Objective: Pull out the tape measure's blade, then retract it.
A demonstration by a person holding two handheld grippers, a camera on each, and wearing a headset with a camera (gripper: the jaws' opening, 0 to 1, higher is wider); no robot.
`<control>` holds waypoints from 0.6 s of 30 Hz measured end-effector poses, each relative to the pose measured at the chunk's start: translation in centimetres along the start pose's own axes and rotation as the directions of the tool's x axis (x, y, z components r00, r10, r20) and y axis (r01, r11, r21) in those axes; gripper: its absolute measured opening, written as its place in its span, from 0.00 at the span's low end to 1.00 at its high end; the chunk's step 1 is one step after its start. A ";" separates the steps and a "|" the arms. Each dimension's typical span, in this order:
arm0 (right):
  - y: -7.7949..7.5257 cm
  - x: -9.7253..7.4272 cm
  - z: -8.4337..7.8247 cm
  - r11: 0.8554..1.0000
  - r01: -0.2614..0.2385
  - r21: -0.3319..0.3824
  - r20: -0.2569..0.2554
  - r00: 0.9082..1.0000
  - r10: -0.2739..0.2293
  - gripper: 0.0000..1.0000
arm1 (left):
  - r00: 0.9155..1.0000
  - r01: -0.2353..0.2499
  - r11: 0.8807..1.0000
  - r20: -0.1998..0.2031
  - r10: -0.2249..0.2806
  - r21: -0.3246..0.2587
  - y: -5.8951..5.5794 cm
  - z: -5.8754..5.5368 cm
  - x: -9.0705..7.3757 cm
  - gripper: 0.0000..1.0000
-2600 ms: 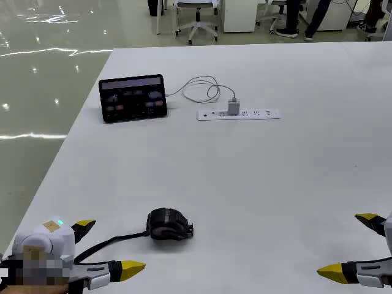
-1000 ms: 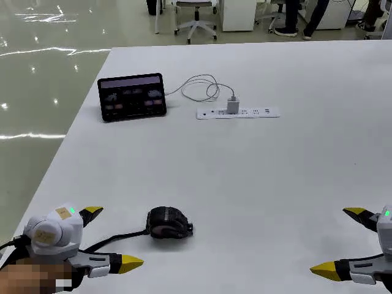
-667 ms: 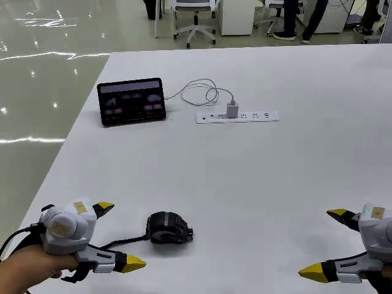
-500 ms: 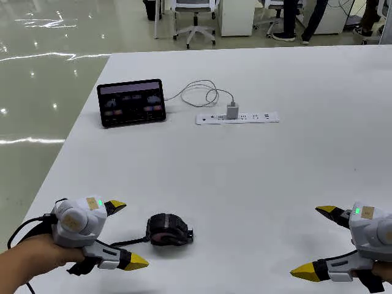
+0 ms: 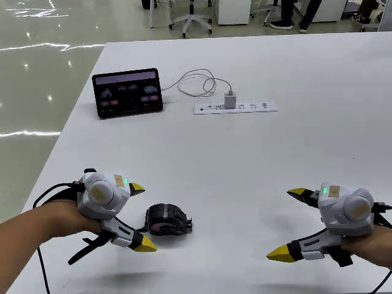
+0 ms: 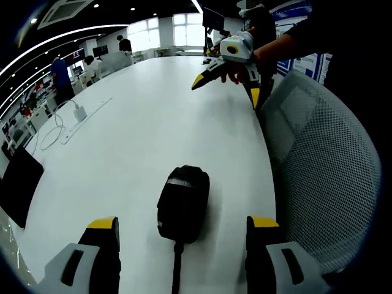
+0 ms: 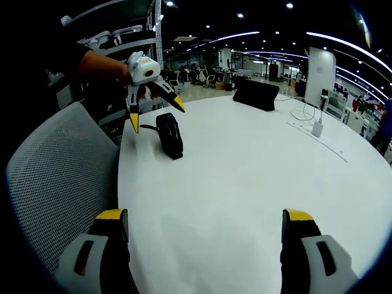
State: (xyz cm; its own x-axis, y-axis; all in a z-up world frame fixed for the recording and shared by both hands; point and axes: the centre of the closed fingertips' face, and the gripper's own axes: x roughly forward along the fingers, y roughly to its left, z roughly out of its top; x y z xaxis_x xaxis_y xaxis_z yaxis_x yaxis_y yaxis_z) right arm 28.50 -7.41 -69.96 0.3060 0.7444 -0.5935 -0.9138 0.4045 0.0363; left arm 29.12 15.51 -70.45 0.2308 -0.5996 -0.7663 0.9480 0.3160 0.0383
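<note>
Tape (image 6: 182, 202) lies just ahead of the empty, wide-open left gripper (image 5: 141, 215), lengthwise (right gripper (image 5: 286, 222) equally open, empty, well apart).

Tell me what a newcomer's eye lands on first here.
First, the small black tape measure lying alone at the near left of the white table, just ahead of the open, yellow-tipped left gripper. The right gripper, also open, hangs over bare tabletop at the near right. Farther back on the left, a dark tablet stands propped up beside a white power strip.
</note>
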 end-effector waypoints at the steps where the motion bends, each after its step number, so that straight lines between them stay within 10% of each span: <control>1: 0.2 0.3 0.2 1.000 0.000 -0.003 0.000 1.000 0.000 1.00 | 1.000 0.000 1.000 -0.004 0.000 0.007 0.1 0.1 0.1 0.79; 18: 3.3 6.3 4.1 0.992 -0.112 -0.065 0.005 0.994 0.113 1.00 | 0.990 0.086 0.995 -0.114 -0.079 0.055 -0.4 0.7 2.7 0.67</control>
State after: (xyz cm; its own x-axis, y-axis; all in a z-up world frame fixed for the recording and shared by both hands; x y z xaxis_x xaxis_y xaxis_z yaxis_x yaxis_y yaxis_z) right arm 28.50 0.75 -70.31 0.2026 0.7881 -0.5813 -0.9577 0.2833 0.0502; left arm 29.52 13.32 -72.08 0.1285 -0.5352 -0.8349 0.9749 0.2226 0.0074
